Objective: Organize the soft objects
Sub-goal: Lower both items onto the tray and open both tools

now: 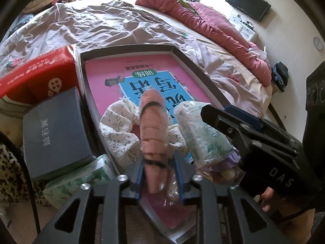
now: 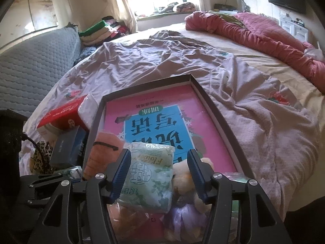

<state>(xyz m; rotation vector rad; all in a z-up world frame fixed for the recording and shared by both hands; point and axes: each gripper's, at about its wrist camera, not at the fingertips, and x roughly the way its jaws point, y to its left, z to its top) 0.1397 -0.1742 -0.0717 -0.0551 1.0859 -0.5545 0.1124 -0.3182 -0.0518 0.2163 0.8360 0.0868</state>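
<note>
Nearest in the left wrist view, the left claw (image 1: 159, 180) stands with its blue fingers (image 1: 140, 174) slightly apart on either side of an orange plush carrot (image 1: 154, 132); the toy stands upright between them, and whether the pads actually press it I cannot tell.

In the right wrist view the right claw (image 2: 159, 175) is spread about a green-and-white tissue pack (image 2: 151, 174). The left pad lies against the pack's edge, while the right pad stands clear of it, so the pack is not clamped. Just right of the pack lie a yellowish plush toy (image 2: 182, 175) and a bit of lilac ribbon (image 2: 182, 217).

All of these sit at the near end of a shallow dark-rimmed box (image 1: 195, 65) on the bed, together with a white floral fabric piece (image 1: 119, 130) left of the carrot. A pink and blue book (image 2: 162, 118) covers the box floor.

Left of the box are a grey box (image 1: 54, 130), a second green tissue pack (image 1: 77, 181) and, farther back, a red package (image 1: 38, 75).

Beyond spreads the wrinkled bed sheet (image 2: 162, 57), with a red quilt (image 2: 254, 30) heaped at the far right.
</note>
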